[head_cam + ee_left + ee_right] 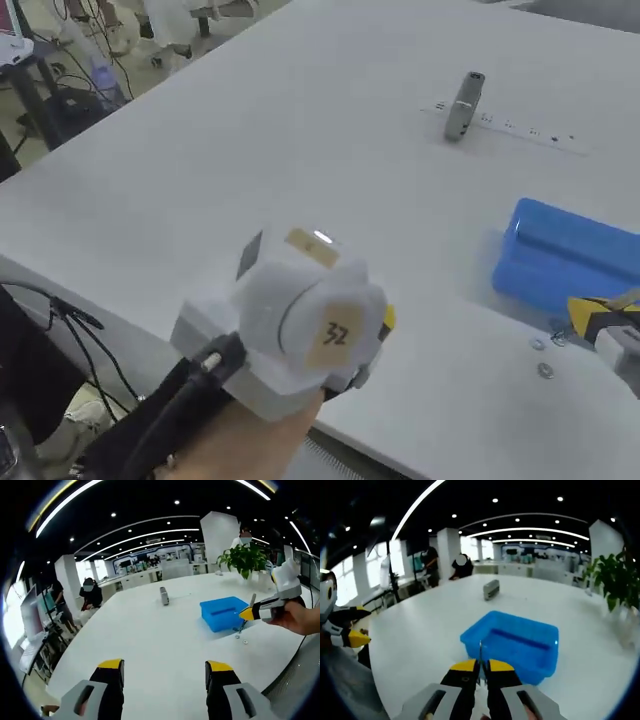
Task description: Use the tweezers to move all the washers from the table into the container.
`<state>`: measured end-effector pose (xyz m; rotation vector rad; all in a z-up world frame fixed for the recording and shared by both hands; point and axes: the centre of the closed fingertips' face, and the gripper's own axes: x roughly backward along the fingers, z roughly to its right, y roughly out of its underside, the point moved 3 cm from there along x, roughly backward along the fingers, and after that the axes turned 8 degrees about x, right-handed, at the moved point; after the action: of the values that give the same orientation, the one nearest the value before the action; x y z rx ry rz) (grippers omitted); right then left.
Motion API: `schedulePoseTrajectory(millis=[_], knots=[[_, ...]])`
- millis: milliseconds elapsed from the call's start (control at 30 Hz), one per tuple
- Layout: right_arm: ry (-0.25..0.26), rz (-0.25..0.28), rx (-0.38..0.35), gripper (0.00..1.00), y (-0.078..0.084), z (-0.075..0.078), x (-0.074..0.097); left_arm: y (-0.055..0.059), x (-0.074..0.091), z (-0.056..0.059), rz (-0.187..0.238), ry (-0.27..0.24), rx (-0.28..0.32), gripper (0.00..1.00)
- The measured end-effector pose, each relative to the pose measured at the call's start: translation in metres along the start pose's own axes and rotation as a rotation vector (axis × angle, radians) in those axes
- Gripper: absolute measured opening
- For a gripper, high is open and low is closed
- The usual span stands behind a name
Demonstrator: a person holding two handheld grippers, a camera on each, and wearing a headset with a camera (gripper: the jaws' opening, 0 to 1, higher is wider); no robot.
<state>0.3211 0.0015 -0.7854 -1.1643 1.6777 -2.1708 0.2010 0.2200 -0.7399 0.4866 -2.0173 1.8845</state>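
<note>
1. The left gripper point(165, 669) hangs at the near left edge of the table point(300, 150); its jaws stand well apart on nothing, seemingly parked clear of the work.
2. The washers point(545, 371) lie on the table just in front of the blue container point(555, 275); close by, so each carry is short.
3. The right gripper point(481, 666) has its jaws pinched together on the tweezers point(480, 652); tips aimed down near the washers, likely for a pick.

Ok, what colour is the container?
The container is blue, clearest in the right gripper view.
</note>
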Motion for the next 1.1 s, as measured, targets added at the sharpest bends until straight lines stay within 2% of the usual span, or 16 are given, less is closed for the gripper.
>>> schedulePoseTrajectory(millis=[67, 200, 267, 500, 600, 800, 900, 967, 1100], knots=[[-0.018, -0.006, -0.02, 0.04, 0.001, -0.003, -0.003, 0.002, -0.001, 0.0, -0.011, -0.003, -0.002, 0.66], [-0.023, -0.004, -0.019, 0.04, 0.0, -0.006, -0.011, 0.004, -0.002, -0.001, -0.022, -0.008, -0.005, 0.66], [-0.039, -0.026, 0.011, 0.04, 0.004, -0.008, -0.015, 0.005, -0.003, -0.003, -0.029, -0.015, -0.009, 0.67], [-0.06, -0.037, 0.03, 0.04, 0.006, -0.01, -0.012, 0.008, -0.003, -0.003, -0.042, -0.021, -0.015, 0.66], [-0.057, -0.039, 0.03, 0.04, 0.007, -0.011, -0.01, 0.007, -0.002, -0.004, -0.039, -0.025, -0.011, 0.66], [-0.047, -0.04, 0.056, 0.04, 0.005, -0.01, -0.008, 0.002, -0.001, -0.006, -0.005, -0.031, 0.018, 0.69], [-0.055, -0.048, 0.066, 0.04, 0.004, -0.01, -0.01, 0.003, -0.002, -0.006, -0.007, -0.036, 0.019, 0.74], [-0.061, -0.072, 0.076, 0.04, 0.007, -0.01, -0.01, 0.004, -0.003, -0.006, -0.015, -0.035, 0.019, 0.74], [-0.064, -0.08, 0.076, 0.04, 0.01, -0.009, -0.007, 0.003, -0.003, -0.006, -0.013, -0.036, 0.016, 0.73]])
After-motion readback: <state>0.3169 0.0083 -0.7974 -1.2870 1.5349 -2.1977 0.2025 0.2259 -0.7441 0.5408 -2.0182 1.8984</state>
